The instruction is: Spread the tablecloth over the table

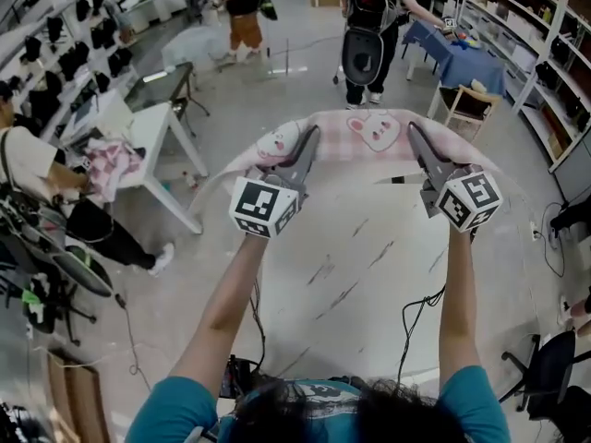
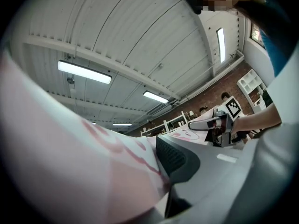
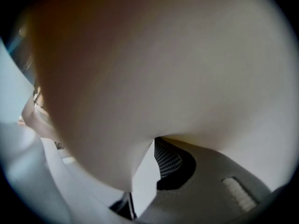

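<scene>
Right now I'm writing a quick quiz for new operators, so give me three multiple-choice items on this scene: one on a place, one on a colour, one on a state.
1. Where on the table is the tablecloth?
A. at its far edge
B. at its near edge
C. covering all of it

2. The tablecloth is mainly:
A. green
B. pink
C. black

3. The left gripper is:
A. open and empty
B. shut on the tablecloth
C. lying on the table

Answers:
1 A: the head view shows it at the far rim, with the rest of the top bare.
2 B: it is pink with cartoon faces.
3 B: its fingers pinch the cloth.
</scene>
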Demonstrator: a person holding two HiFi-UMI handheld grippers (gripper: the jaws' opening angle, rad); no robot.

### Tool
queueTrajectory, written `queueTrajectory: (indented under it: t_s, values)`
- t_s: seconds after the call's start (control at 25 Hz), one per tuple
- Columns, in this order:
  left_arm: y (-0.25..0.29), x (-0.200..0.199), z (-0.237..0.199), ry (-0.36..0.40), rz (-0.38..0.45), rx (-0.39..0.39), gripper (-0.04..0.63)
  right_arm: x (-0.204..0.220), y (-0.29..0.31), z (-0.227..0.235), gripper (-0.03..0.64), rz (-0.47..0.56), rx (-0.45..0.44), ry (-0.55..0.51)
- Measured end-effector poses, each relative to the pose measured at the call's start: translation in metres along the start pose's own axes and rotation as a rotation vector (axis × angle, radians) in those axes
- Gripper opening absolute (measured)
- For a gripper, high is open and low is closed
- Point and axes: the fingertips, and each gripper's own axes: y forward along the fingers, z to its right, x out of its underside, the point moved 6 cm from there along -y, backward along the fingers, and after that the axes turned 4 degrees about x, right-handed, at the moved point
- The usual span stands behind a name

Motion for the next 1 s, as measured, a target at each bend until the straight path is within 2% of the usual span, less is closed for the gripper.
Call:
queueTrajectory:
  t_s: [0.2,0.48,0.8,1.0]
  values:
    - [-0.009,0.023,0.052,-0.077,-0.004,0.069,0.081,0.034,-0.060,0.002,0.072,-0.030,0.024,0.086]
    - [-0.027,0.060,0.106,-0.207,-0.085,0.133,0.081,0.071,-0.125,-0.008,0.072,-0.095,0.051,0.243]
    - [-0.082,0.095,0.140,-0.434,-0.181,0.096,0.082,0.102,-0.165,-0.049,0.071,-0.173,0.065,0.369]
    - [-0.128,0.117,0.170,-0.542,-0.209,0.082,0.083,0.129,-0.199,-0.080,0.066,-0.208,0.082,0.567]
